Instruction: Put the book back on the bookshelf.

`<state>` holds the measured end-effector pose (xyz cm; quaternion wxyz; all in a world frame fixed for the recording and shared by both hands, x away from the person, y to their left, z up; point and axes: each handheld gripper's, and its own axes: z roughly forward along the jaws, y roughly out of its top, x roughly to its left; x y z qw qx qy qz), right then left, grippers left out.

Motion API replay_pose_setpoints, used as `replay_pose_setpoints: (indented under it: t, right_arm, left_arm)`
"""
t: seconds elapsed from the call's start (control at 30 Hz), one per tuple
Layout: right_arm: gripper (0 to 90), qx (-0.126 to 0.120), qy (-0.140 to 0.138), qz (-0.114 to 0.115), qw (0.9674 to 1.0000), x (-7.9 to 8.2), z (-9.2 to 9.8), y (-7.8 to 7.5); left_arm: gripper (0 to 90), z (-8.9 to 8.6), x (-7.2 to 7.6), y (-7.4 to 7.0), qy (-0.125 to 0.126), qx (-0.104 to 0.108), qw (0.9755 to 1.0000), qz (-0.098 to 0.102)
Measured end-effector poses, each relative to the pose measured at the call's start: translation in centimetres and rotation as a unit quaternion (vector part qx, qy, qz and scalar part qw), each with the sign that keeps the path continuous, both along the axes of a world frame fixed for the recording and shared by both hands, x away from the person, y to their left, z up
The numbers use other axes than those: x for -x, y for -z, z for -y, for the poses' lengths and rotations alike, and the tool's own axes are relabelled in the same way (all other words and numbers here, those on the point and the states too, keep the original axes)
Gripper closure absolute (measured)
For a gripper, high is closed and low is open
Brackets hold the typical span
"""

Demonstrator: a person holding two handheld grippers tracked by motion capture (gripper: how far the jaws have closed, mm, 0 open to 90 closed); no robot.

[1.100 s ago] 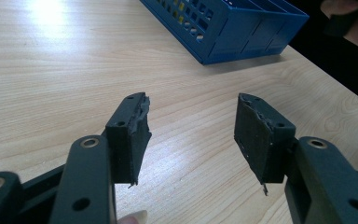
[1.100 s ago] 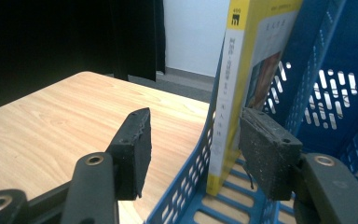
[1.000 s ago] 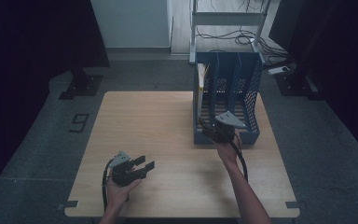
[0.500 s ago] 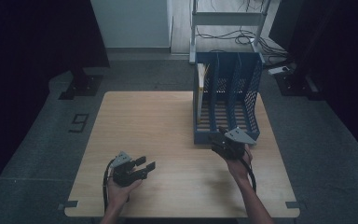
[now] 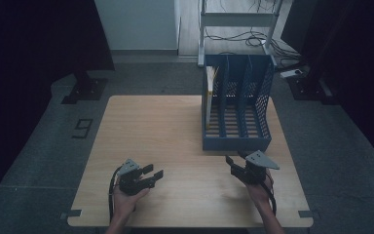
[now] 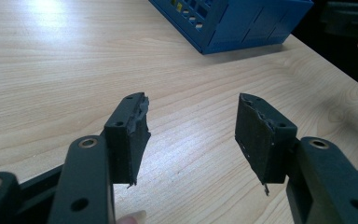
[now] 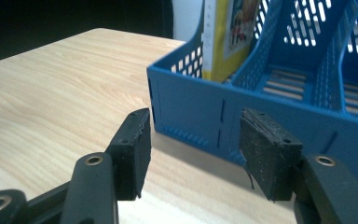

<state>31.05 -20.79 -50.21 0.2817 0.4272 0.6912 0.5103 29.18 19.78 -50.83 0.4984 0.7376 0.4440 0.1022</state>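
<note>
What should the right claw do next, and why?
Probably nothing more than settling onto the table. The right claw is open and empty, just in front of the blue file rack, and the yellow book already stands in the rack's leftmost slot. The left claw is open and empty too, low over the table.

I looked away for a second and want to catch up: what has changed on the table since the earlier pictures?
The right gripper has drawn back from the front of the blue file rack toward the person, jaws open and empty. The left gripper, the rack and the yellow book in its left slot stayed as they were.
</note>
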Motion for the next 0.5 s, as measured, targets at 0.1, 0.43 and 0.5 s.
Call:
replay_pose_setpoints:
  t: [0.1, 0.43, 0.5]
  right_arm:
    - [43.5, 0.004, 0.002, -0.006, 1.0, 0.4, 0.4, 0.7]
    - [42.5, 0.018, 0.004, -0.018, 0.9997, 0.7, 0.8, 1.7]
    - [42.4, 0.019, 0.003, -0.019, 0.9996, 0.7, 0.8, 1.6]
  left_arm:
    - [44.1, 0.0, 0.0, 0.0, 0.0, 0.0, 1.0, 0.0]
    - [43.9, -0.1, 0.0, 0.0, 0.0, 0.001, 1.0, 0.0]
    - [43.9, -0.2, 0.0, 0.0, 0.0, 0.001, 1.0, 0.0]
